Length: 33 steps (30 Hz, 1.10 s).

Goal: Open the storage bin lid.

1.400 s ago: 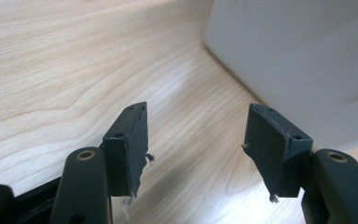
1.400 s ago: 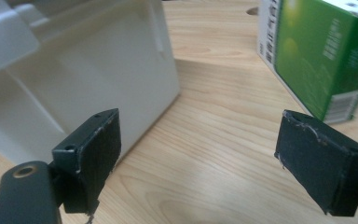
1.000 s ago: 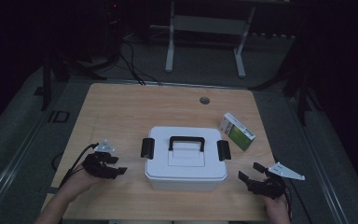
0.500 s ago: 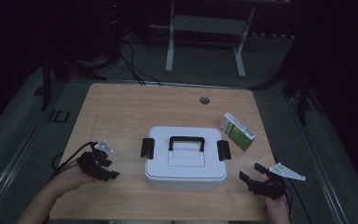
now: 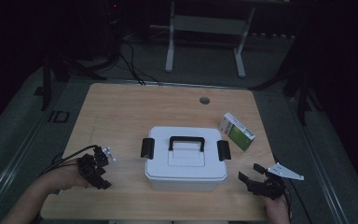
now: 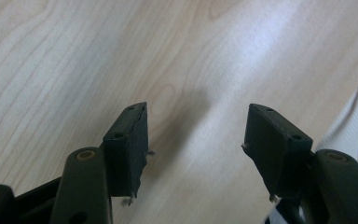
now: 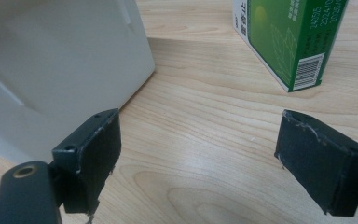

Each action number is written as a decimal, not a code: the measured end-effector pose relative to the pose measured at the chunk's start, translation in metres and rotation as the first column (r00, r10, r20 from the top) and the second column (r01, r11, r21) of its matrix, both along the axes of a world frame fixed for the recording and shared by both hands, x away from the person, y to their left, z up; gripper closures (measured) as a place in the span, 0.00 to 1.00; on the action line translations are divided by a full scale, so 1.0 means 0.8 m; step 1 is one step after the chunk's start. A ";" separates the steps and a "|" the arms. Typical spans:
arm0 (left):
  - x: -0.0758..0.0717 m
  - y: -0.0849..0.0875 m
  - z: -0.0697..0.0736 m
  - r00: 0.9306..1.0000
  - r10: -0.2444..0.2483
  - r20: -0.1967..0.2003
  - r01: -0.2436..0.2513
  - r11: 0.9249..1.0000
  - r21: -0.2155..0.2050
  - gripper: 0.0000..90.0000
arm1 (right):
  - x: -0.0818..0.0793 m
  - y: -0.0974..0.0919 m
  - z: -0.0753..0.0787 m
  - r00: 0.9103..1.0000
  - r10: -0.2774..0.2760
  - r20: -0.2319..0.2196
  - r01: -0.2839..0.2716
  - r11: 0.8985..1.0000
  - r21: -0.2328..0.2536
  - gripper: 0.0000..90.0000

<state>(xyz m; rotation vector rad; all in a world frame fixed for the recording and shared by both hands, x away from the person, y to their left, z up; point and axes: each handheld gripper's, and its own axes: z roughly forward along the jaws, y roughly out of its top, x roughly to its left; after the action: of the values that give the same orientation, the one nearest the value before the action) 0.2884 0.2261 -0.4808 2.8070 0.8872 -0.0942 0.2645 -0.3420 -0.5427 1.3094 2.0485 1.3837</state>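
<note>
Fig.: wooden counter (image 5: 135, 107) w/ two hand-held grippers, seen from the high view and both gripper views.

We see the left gripper (image 5: 103, 174) near the counter's front-left edge, jaws spread wide w/ nothing between them; in the left gripper view (image 6: 193, 140) bare wood lies between and ahead of the jaws, and a pale edge, prob. the box, sits just outside the right-hand jaw.

The right gripper (image 5: 251, 172) rests at the front-right, jaws also wide apart and empty, w/ its grey plate (image 5: 286, 171) on top. In the right gripper view (image 7: 200, 154) we find the white box (image 7: 60, 60) ahead of and just beyond the left-hand jaw, apart from it, and the green carton (image 7: 286, 37) ahead of the right-hand jaw, farther off; bare wood fills the gap between the jaws.

In the high view the white box (image 5: 185, 161), lid shut, black handle (image 5: 186, 140) flat on top and black latches at both ends, stands between the two grippers. The green carton (image 5: 237, 131) lies beyond the right gripper, near the box's far-right corner but not touching. A small round grommet (image 5: 204, 100) sits far ahead.
</note>
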 end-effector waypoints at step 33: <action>0.011 -0.072 0.126 0.980 -0.171 0.099 0.167 0.985 0.052 0.45 | 0.001 0.003 -0.005 1.000 0.018 -0.008 -0.018 1.000 -0.010 0.15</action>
<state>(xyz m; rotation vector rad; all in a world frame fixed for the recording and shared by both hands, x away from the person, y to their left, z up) 0.2969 0.1688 -0.3797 2.8929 0.6342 0.0454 0.2650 -0.3397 -0.5464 1.2967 2.0748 1.3764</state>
